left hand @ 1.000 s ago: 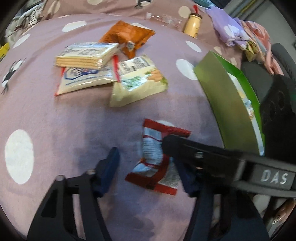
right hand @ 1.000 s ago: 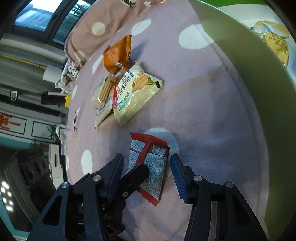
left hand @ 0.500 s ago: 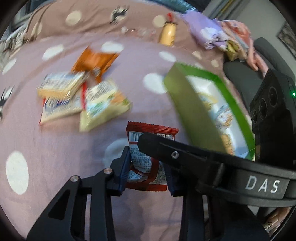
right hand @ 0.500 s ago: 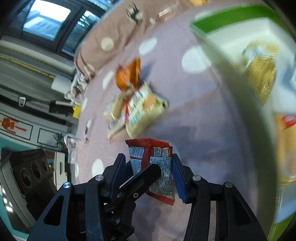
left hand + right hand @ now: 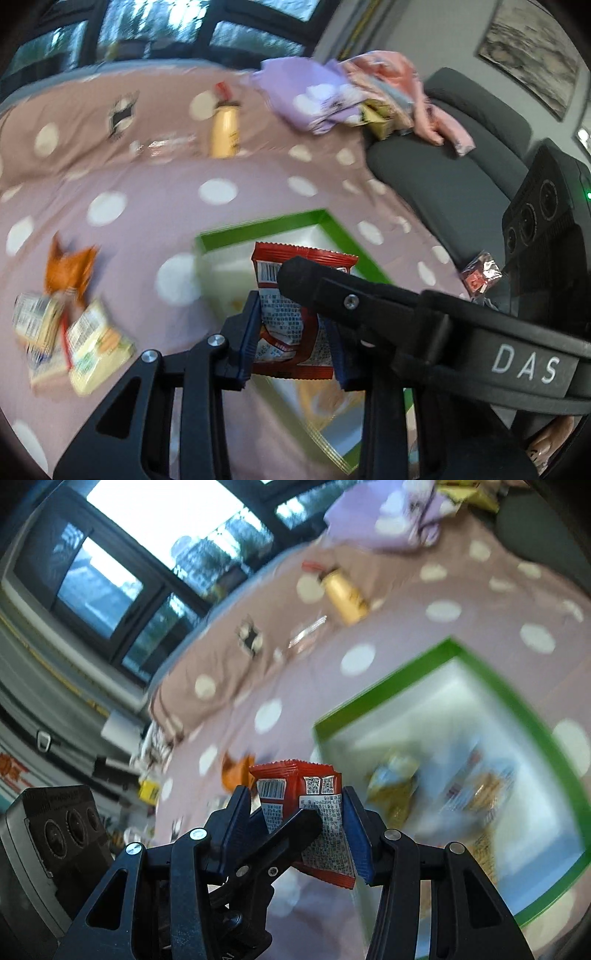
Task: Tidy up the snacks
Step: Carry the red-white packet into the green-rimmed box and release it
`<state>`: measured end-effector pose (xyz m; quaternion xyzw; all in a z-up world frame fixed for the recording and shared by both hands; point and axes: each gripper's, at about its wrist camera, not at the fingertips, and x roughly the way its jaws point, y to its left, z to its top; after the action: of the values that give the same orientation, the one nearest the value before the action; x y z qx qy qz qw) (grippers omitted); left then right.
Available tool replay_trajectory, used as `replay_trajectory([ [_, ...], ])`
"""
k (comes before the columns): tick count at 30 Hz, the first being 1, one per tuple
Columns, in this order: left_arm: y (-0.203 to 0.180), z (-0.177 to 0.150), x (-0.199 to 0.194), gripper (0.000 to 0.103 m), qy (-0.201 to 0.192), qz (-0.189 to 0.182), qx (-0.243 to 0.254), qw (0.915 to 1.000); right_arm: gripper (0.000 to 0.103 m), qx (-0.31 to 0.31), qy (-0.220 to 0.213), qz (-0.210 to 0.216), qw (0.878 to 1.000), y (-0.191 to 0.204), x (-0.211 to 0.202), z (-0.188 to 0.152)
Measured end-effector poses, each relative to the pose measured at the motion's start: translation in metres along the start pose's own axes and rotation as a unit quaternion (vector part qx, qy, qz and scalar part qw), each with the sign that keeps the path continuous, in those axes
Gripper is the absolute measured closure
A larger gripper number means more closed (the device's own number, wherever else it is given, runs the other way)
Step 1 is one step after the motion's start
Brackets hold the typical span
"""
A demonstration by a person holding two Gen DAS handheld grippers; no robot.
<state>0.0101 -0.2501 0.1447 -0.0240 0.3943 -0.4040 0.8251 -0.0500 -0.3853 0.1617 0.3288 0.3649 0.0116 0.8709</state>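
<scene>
My left gripper [image 5: 293, 328]: matte black plastic frame w/ triangular cut-outs, silver screws at the pivots, blue ribbed pads [image 5: 249, 332] on the inner faces of the jaws. Right gripper [image 5: 295, 823]: same black frame, same blue pads [image 5: 354, 830], silver screws on both sides. Seen from the left cam, its arm is a long black bar w/ one screw and white "DAS" lettering. Black camera box w/ three round lenses, small green LED lit. Bit of skin, bottom-right corner, left cam.
</scene>
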Motion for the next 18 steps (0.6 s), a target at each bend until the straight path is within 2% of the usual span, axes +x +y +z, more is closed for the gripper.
replay_trajectory([
  [6, -0.023, 0.008, 0.042, 0.071, 0.019, -0.026, 0.034, 0.9989, 0.05, 0.033, -0.042, -0.019, 0.998, -0.042, -0.01, 0.015],
  [11, -0.025, 0.004, 0.077, 0.07, 0.046, -0.04, 0.035, 0.9975, 0.05, 0.067, -0.047, -0.031, 0.996, -0.08, -0.002, 0.018],
  [15, -0.019, 0.0, 0.09, 0.062, 0.071, -0.029, 0.011, 0.997, 0.05, 0.091, -0.049, -0.047, 0.993, -0.098, 0.008, 0.018],
  [17, -0.015, -0.003, 0.086, 0.049, 0.072, -0.032, 0.002, 0.9969, 0.05, 0.083, -0.044, -0.051, 0.994, -0.096, 0.009, 0.017],
  [18, -0.011, -0.004, 0.081, 0.046, 0.068, -0.03, -0.003, 0.9972, 0.05, 0.077, -0.046, -0.051, 0.995, -0.093, 0.008, 0.017],
])
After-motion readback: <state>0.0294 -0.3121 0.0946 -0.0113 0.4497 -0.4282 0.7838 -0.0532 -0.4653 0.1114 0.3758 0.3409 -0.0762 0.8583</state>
